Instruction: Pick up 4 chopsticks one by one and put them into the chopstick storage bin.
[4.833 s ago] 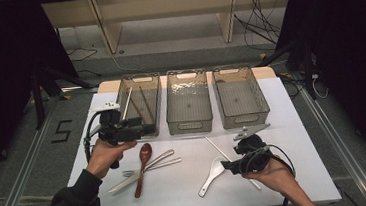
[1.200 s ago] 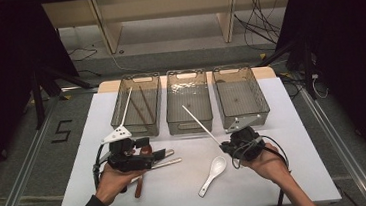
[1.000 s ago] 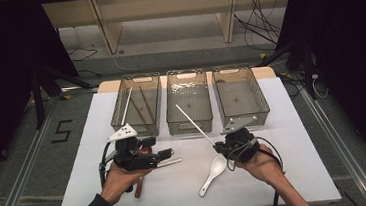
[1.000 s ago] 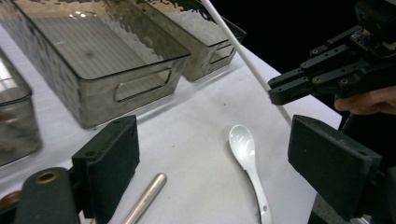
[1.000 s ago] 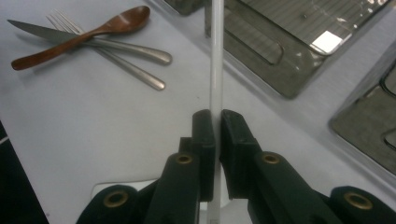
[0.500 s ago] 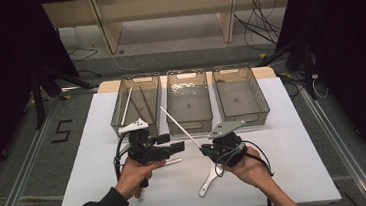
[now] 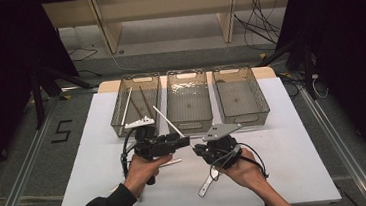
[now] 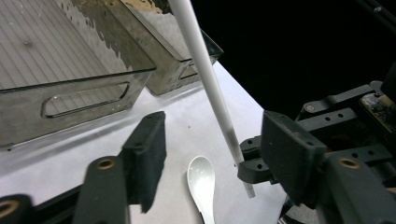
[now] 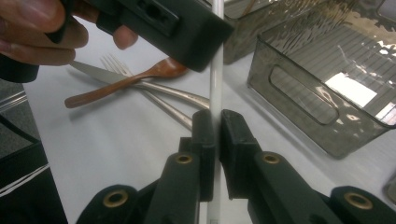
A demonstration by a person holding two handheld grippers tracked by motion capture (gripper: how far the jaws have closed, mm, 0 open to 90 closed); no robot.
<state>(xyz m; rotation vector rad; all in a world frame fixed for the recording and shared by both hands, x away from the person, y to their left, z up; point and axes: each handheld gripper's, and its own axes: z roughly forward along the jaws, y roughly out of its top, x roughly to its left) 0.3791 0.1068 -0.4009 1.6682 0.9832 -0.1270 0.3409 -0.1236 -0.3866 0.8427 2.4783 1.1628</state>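
Note:
My right gripper is shut on the lower end of a white chopstick, which slants up and away toward the bins. My left gripper points right at it, and its jaws have just been closing. In the left gripper view the chopstick stands between those jaws, nearer the right one, with a gap on both sides. A white spoon lies on the table below. The left bin holds a white and a dark chopstick.
Three clear bins stand in a row at the back: the left one, the middle bin and the right bin. A wooden spoon, a fork and a knife lie crossed under the left hand. The white table has free room at right.
Both hands have come together at the table's middle. The left jaws have narrowed around the white chopstick, which the right gripper still holds.

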